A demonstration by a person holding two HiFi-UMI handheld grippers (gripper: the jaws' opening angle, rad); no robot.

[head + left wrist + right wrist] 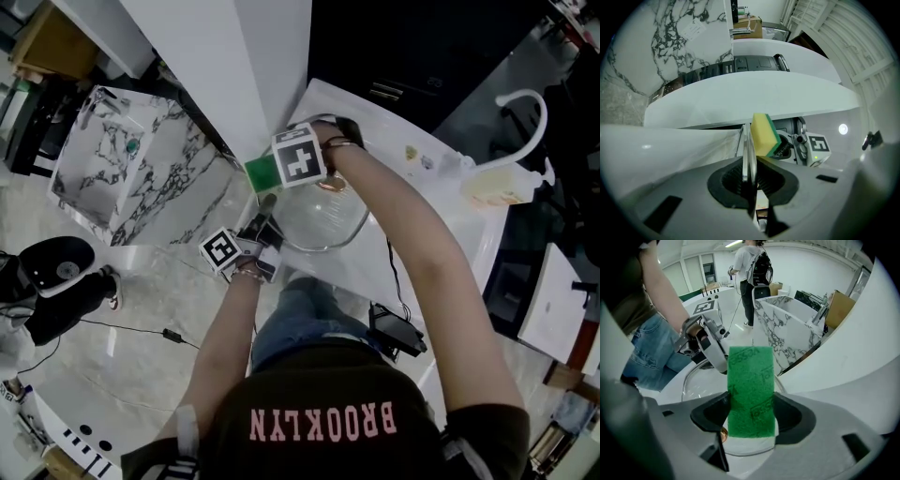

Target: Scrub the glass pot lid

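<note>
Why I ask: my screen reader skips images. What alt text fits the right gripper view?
The right claw is shut on a green scouring sponge held over a glass pot lid; the left claw grips the lid's rim.

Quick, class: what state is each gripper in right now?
Left gripper: shut on the glass pot lid, at its rim.
Right gripper: shut on the green sponge.

Round clear glass pot lid [323, 223] over near part of white curved countertop [441, 225]; lid's left rim clamped between jaws of left gripper [266, 236]. Green-and-yellow rectangular sponge [260, 172] pinched in right gripper [270, 180], at lid's far-left rim, just beyond left gripper. Grey-veined white marble basin [122, 173] left, apart from countertop. White plastic pump bottle [502, 187] right, well apart from lid; white curved faucet [525, 98] behind it.
</note>
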